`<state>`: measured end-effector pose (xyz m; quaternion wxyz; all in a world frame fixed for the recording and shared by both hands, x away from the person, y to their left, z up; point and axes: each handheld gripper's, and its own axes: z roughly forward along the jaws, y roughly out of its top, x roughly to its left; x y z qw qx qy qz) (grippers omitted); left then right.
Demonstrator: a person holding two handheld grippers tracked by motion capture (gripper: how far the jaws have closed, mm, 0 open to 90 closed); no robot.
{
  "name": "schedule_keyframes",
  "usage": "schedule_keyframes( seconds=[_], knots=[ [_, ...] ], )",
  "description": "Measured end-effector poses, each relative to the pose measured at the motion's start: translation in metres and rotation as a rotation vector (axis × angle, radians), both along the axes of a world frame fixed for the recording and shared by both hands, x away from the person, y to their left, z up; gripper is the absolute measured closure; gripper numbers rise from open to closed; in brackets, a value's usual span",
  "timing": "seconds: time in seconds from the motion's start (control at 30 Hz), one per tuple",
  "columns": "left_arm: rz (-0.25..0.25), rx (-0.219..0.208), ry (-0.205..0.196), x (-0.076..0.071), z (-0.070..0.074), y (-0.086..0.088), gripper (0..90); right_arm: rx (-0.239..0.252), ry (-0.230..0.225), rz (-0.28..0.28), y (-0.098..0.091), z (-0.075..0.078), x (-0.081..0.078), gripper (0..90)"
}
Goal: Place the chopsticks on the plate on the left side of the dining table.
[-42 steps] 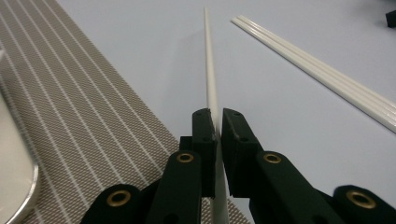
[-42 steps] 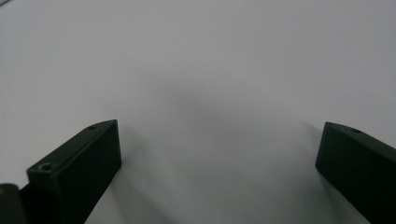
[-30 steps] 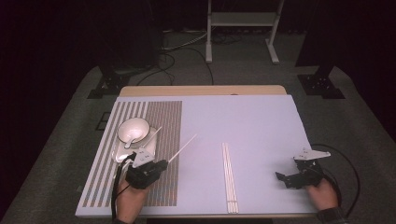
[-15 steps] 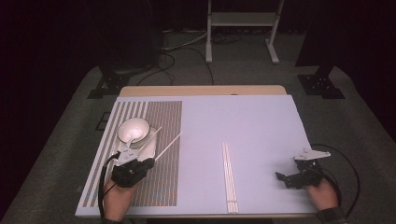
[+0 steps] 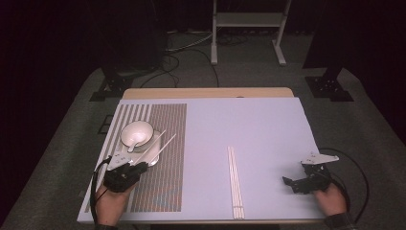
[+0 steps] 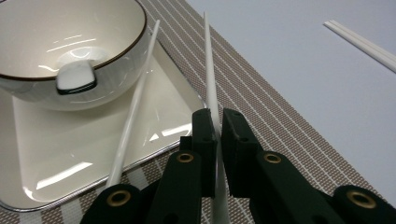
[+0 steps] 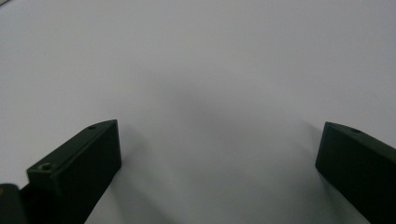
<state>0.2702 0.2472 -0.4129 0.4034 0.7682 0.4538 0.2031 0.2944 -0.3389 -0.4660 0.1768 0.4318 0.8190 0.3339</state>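
In the left gripper view, the bowl [image 6: 70,51] and the square plate [image 6: 84,154] under it are cut off at the left edge. The held chopstick [image 6: 210,79] is hidden where it passes between the jaws. Another chopstick pair [image 6: 364,44] leaves the frame at the right.

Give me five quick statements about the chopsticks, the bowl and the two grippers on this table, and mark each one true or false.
1. The left gripper has its jaws shut on a white chopstick. True.
2. The right gripper holds a chopstick too. False: its jaws stand open over the bare white table.
3. The bowl sits on a square plate on the striped placemat. True.
4. The bowl is empty. False: a white spoon lies in it.
5. A second chopstick leans across the plate beside the bowl. True.
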Motion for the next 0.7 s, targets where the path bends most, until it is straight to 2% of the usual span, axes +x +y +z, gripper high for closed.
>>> schedule_keyframes(
  seconds=[0.27, 0.7],
  knots=[
    [0.034, 0.0, 0.003, 0.002, -0.004, 0.011, 83.9, -0.001, 0.0, 0.001, 0.0, 0.0, 0.0, 0.0],
    [0.062, 0.001, 0.008, 0.005, -0.008, 0.017, 83.9, -0.001, 0.0, 0.0, 0.0, 0.0, 0.0, 0.0]
  ],
)
